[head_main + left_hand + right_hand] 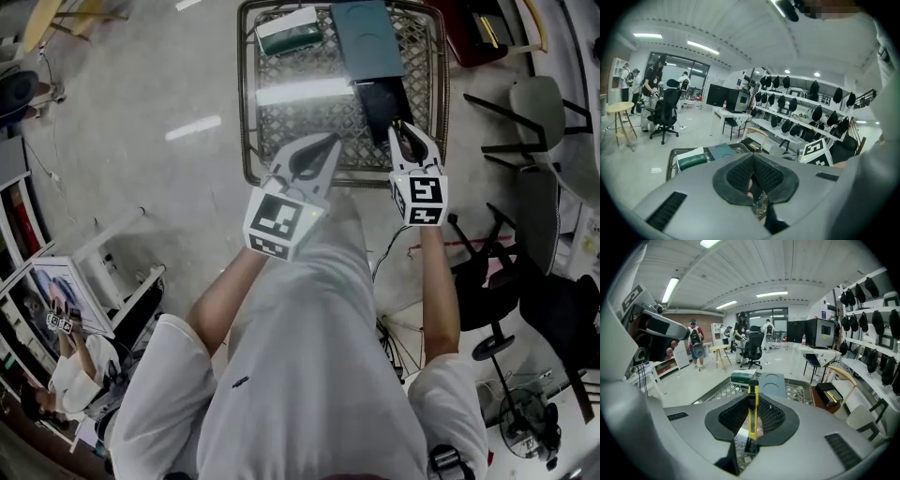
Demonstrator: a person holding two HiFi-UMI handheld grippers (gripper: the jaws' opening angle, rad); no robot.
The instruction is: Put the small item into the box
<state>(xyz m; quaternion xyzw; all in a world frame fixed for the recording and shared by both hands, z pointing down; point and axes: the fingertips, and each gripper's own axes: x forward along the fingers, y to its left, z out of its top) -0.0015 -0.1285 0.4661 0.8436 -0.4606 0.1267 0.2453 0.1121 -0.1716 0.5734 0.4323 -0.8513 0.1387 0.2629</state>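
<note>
A yellow utility knife stands upright between the jaws of my right gripper, which is shut on it. In the head view the right gripper hangs over an open black box on the wire-mesh table. The box's teal lid lies just beyond it. My left gripper is held beside the right one, over the table's near edge. Its jaws are shut, and I make out nothing held between them.
A green and white carton lies at the table's far left corner. Grey and black chairs crowd the right side. A white stand and a monitor are at the lower left. People stand far off.
</note>
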